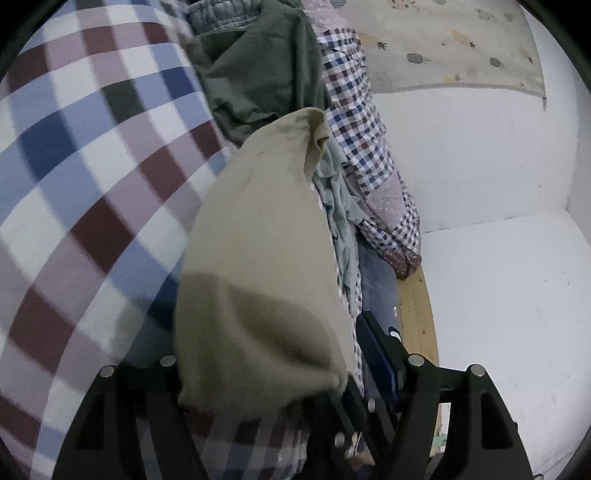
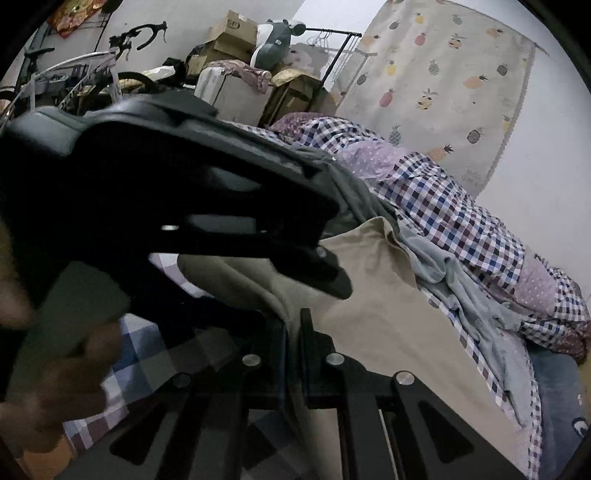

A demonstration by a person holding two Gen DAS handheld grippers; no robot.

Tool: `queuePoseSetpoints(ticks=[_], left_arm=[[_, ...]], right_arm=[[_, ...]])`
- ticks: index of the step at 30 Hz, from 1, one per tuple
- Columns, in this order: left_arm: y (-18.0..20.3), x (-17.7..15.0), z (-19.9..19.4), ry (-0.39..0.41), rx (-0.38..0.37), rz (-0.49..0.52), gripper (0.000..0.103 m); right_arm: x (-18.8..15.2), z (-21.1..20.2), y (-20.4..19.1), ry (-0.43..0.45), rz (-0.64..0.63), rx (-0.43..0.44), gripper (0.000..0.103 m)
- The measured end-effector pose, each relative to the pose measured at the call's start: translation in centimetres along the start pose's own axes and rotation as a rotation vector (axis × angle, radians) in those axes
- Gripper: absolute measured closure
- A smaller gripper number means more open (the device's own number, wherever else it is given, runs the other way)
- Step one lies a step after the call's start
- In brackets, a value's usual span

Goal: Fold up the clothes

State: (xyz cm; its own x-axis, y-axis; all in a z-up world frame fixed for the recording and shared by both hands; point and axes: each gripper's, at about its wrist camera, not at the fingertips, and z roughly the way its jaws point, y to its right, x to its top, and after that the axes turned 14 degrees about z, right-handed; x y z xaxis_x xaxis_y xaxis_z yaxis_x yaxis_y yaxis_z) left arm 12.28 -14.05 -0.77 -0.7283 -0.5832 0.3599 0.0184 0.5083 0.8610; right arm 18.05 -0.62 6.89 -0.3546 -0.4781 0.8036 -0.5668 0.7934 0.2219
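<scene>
Clothes: a heap of garments lies along the far side of the bed (image 1: 74, 206), and none of it shows a finished fold; by my reading the task is near its start for the piece in hand, with most of the work left.
Bed: covered in a large-checked sheet of blue, maroon and white, it carries everything.
Checked quilt (image 2: 454, 206): small-checked with dotted purple patches, bunched along the wall side behind the clothes.
Beige cloth (image 1: 255, 266): the piece being worked. It lies on the bed between the big checks and the heap, and its near end is lifted into the grippers.
Beige cloth, axis: long and narrow, running from the grippers away toward the heap; its far end is a loose, curled corner next to the green garment (image 1: 258, 70).
Pale blue garment (image 2: 458, 288): crumpled just beside the beige cloth, untouched.
Jeans (image 1: 221, 14): at the far end of the heap, unfolded.
Left gripper (image 1: 332, 373): its fingers are mostly hidden under beige cloth draped over them; I cannot tell whether they pinch it.
Right gripper (image 2: 293, 336): fingers close together with a beige fold running between them, so it looks clamped on the cloth.
Still to do: lay the beige cloth flat, fold it, then the rest.
</scene>
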Motion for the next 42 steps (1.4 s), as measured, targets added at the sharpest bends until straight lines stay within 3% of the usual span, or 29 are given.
queuePoseSetpoints(ticks=[3, 10, 15, 17, 22, 25, 32, 42], left_arm=[[-0.1, 0.4, 0.6, 0.005, -0.018, -0.007, 0.035], [-0.5, 0.1, 1.7, -0.058, -0.009, -0.021, 0.035], [-0.9, -0.1, 1.5, -0.055, -0.028, -0.044, 0.036], [-1.4, -0.1, 1.5, -0.05, -0.036, -0.073, 0.043], [-2.3, -0.4, 1.8, -0.066, -0.078, -0.131, 0.081], [-2.5, -0.4, 1.9, -0.078, -0.099, -0.151, 0.087], [-2.5, -0.1, 2.3, -0.093, -0.206, -0.197, 0.089], [-1.3, 0.0, 2.1, -0.086, -0.144, -0.139, 0.093]], right_arm=[[0.1, -0.2, 0.1, 0.013, 0.004, 0.0, 0.099], [0.1, -0.2, 0.3, 0.022, 0.015, 0.004, 0.099], [0.0, -0.2, 0.2, 0.021, 0.011, 0.001, 0.099], [-0.1, -0.1, 0.1, 0.019, 0.008, 0.0, 0.099], [-0.6, 0.3, -0.5, 0.001, -0.016, -0.005, 0.098], [-1.2, 0.1, -0.9, 0.007, -0.041, -0.025, 0.096], [-3.6, -1.9, -0.3, 0.022, -0.055, -0.112, 0.07], [-7.8, -3.7, 2.3, -0.027, -0.093, -0.302, 0.064]])
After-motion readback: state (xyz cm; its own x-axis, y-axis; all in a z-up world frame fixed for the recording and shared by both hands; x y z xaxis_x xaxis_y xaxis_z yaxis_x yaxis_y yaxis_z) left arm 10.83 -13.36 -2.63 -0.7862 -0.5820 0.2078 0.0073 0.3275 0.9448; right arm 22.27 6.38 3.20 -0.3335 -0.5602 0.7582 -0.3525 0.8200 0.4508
